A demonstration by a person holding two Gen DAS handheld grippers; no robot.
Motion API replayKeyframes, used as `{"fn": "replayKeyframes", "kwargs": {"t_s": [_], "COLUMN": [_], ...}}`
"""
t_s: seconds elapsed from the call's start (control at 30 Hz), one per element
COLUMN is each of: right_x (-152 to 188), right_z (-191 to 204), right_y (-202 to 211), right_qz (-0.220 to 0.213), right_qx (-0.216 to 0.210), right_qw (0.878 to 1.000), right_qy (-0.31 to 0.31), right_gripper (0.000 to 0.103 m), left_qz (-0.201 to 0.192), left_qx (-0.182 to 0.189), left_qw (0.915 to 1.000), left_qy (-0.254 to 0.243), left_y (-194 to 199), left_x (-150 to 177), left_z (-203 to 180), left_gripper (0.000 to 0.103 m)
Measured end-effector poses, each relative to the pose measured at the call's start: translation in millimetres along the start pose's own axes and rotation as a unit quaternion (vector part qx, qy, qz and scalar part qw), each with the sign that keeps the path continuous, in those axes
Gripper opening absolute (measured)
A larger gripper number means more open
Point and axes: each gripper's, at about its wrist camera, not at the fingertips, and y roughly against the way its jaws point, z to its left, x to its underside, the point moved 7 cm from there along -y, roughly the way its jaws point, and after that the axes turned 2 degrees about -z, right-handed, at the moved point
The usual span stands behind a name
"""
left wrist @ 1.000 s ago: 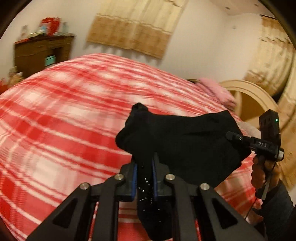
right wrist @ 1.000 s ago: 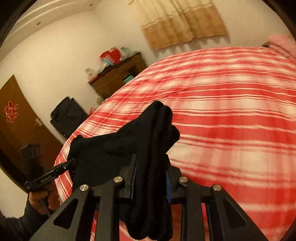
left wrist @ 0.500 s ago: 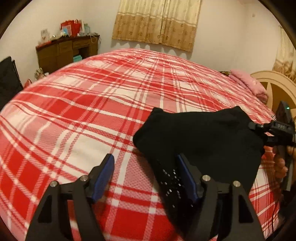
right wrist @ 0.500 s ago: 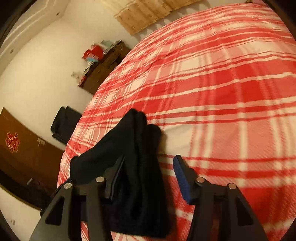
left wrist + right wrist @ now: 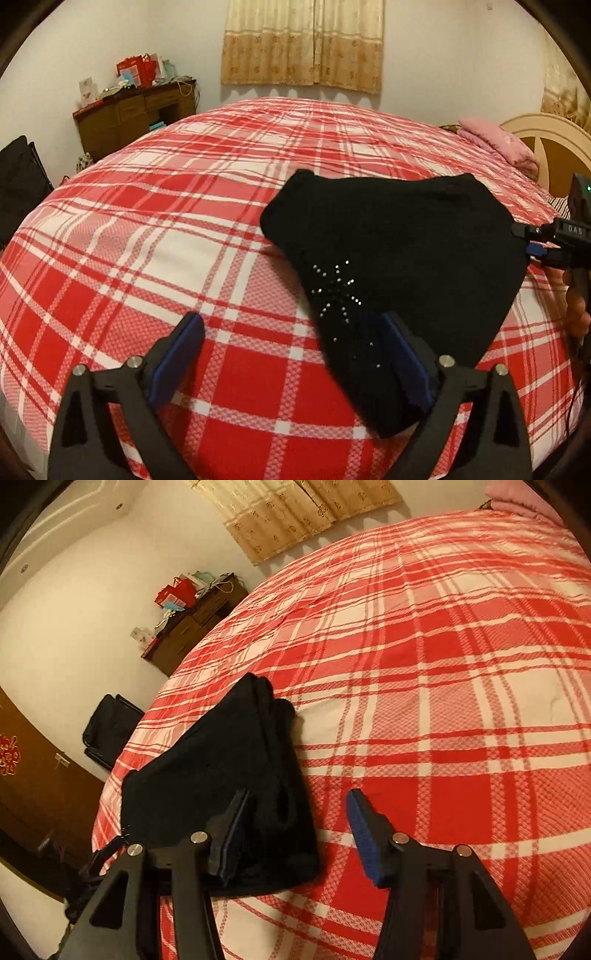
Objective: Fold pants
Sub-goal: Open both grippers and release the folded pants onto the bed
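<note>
The left gripper point(image 5: 291, 358) is spreading its jaws, letting go of the pants point(image 5: 399, 254), whose near corner is lying against its right pad. The right gripper point(image 5: 295, 830) is standing open too, its left pad resting at the pants' edge. The fold appears laid down on the bed point(image 5: 147, 229); next comes smoothing or regripping. Open bed is lying ahead and left; its edge is just behind.

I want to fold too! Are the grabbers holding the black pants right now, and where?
No. The black pants lie on the bed. The left gripper is opening, pads off the cloth; the right gripper is open too.
</note>
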Motion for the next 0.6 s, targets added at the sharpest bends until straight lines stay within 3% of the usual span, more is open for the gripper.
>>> {"fn": "replayKeyframes", "kwargs": {"t_s": [0.23, 0.6], "right_x": [-0.4, 13.3], "right_z": [-9.4, 18.3], "right_y": [22.3, 98.1], "right_qz": [-0.020, -0.066], "right_qx": [0.022, 0.097], "right_qw": [0.999, 0.992], "right_qy": [-0.012, 0.042], "right_gripper": [0.055, 0.055], "left_qz": [0.014, -0.005], "left_qx": [-0.013, -0.001], "left_qw": [0.9998, 1.0000], "left_qy": [0.008, -0.009], "left_y": [14.6, 54.2], "left_x": [3.6, -2.4], "left_z": [3.2, -10.7], "left_gripper": [0.098, 0.098]}}
